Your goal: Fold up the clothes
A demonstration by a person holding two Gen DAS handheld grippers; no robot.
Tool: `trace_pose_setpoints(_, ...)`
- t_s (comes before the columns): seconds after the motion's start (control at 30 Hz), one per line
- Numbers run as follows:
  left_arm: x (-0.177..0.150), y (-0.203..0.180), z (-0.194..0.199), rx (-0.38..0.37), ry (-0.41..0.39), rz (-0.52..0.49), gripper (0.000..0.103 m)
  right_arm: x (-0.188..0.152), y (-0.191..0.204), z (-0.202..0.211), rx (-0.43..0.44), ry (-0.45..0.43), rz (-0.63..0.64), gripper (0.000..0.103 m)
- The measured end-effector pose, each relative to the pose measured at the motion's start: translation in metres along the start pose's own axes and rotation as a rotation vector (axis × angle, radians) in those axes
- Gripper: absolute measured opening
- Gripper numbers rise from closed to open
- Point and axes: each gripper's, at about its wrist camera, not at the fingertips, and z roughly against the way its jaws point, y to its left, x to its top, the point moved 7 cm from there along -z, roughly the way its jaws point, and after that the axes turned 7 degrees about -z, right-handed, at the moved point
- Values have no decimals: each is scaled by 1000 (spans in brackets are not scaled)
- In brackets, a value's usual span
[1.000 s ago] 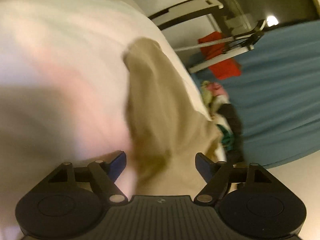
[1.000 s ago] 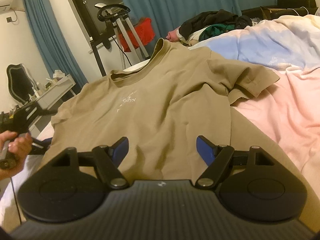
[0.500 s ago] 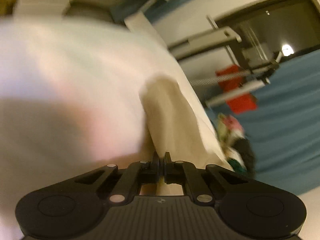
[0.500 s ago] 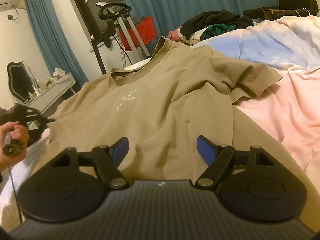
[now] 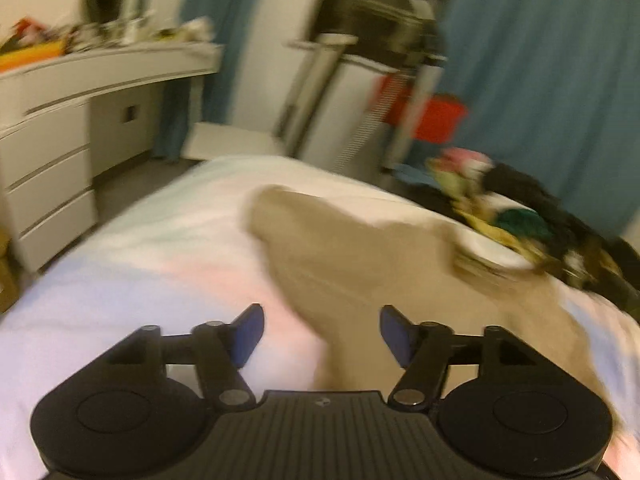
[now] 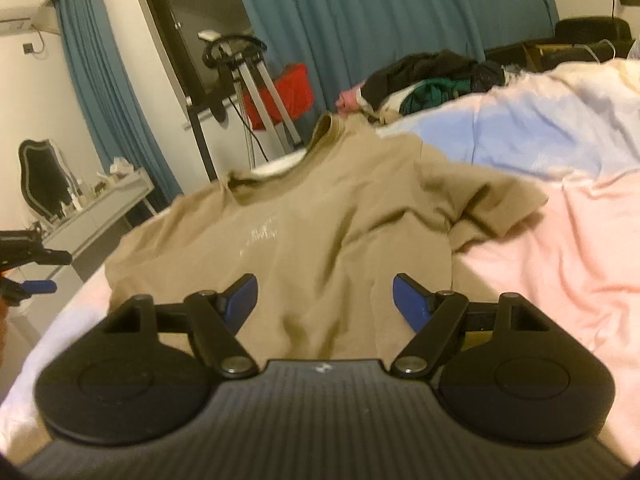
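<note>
While our left hand-held gripper [image 5: 322,334] opens empty at the bed's [image 6: 580,264] left edge, the T-shirt [image 6: 320,248] lies lengthwise ahead of our gaping, nearer right hand-held gripper [image 6: 325,300].

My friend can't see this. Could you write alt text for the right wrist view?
A tan T-shirt lies spread face up on a pink and blue bed cover, with the open right claw just above its hem.

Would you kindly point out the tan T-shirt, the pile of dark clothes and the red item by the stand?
tan T-shirt [image 6: 320,240], right wrist view, on the chest.
pile of dark clothes [image 6: 432,68], right wrist view, on its top.
red item [image 6: 298,92], right wrist view, on its middle.
</note>
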Motion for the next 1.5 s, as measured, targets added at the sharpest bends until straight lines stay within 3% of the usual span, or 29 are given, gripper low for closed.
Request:
trace_pose_setpoints(0.1, -24, -68, 36, -92, -25, -61, 88, 13, -3, 13, 8, -39, -5, 76)
trace_pose_setpoints(0.27, -75, -147, 62, -240, -45, -124, 90, 43, -34, 36, -32, -92, -57, 76)
trace_pose_setpoints(0.4, -108, -166, 60, -279, -56, -139, 91, 63, -79, 34, -91, -107, -176, 74)
trace_pose_setpoints(0.5, -116, -173, 47, -269, -91, -159, 91, 70, -111, 4, -119, -68, -262, 74)
trace_pose_setpoints(0.67, -122, -160, 6, -281, -67, -81, 91, 74, -143, -62, -102, 31, -333, 67)
trace_pose_setpoints(0.73, -122, -155, -4, -293, -50, -58, 91, 73, -141, -80, -73, 80, -308, 49)
trace_pose_setpoints(0.8, -121, -150, -15, -305, -34, -35, 91, 77, -131, -88, -78, 100, -244, 10)
trace_pose_setpoints(1.0, -116, -141, -31, -295, -51, -31, 91, 158, -113, -101, -162, -34, -62, 8)
trace_pose_setpoints(1.13, -119, -136, -52, -280, -3, -9, 91, 207, -115, -142, -272, -50, 78, 8)
trace_pose_setpoints(1.3, -124, -128, -78, -249, 46, -7, 91, 198, -130, -200, -371, 44, 120, 8)
trace_pose_setpoints(1.4, -127, -125, -93, -240, 77, -3, 91, 189, -130, -200, -322, -6, 74, 11)
trace_pose_setpoints(1.5, -128, -124, -99, -238, 87, -6, 91, 179, -124, -191, -257, 6, 71, 9)
